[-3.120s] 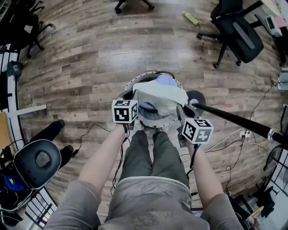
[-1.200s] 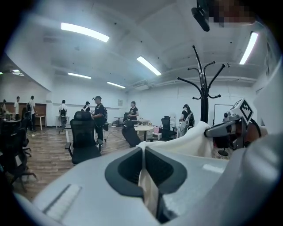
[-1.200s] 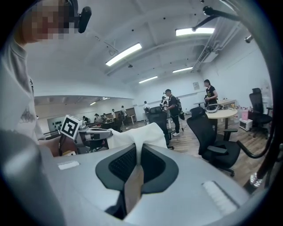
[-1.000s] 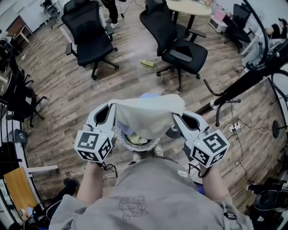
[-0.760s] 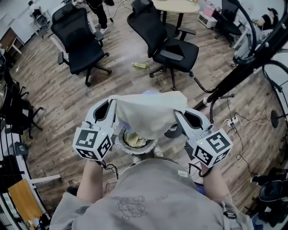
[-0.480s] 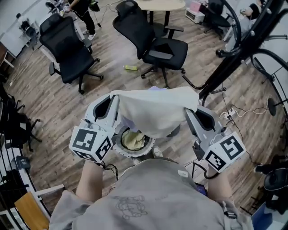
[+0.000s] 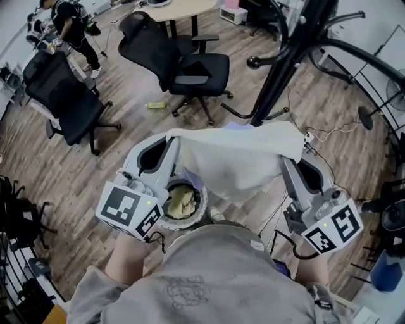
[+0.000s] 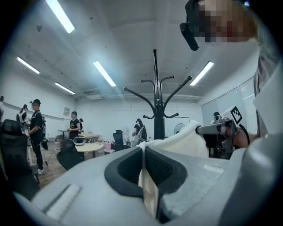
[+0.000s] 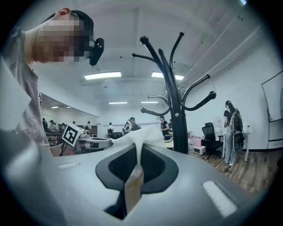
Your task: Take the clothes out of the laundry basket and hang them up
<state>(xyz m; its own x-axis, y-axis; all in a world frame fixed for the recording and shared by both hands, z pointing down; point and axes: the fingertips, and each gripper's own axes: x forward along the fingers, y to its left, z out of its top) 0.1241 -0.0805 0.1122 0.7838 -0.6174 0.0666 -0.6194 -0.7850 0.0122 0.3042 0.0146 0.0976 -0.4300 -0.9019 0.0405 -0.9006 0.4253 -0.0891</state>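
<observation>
Underfoot, a wood-plank floor (image 7: 95, 158) runs through an open office; two black office chairs (image 7: 190, 63) stand beyond the fingers, with a round table (image 7: 180, 6) farther off and a small yellow object (image 7: 156, 105) lying on the planks between the chairs; a black coat stand (image 7: 278, 69) rises just beyond the right gripper's fingers; long ceiling lights (image 8: 104, 73) glow overhead, and people stand in the background of both gripper views; each gripper's cube (image 7: 128, 209) bears black-and-white square markers; the left gripper (image 7: 172, 140) has its fingers pressed together on one corner of the white garment (image 7: 234, 161), a pale fold pinched flat between the dark pads (image 8: 126, 167); the right gripper (image 7: 288, 157) is clamped the same way on the opposite corner; the garment, off-white and soft, stretches between the two pairs of fingers and sags in loose folds beneath them, clear of the floor; the round laundry basket (image 7: 187, 221) sits below the left fingers, with yellowish cloth (image 7: 181, 201) inside.
</observation>
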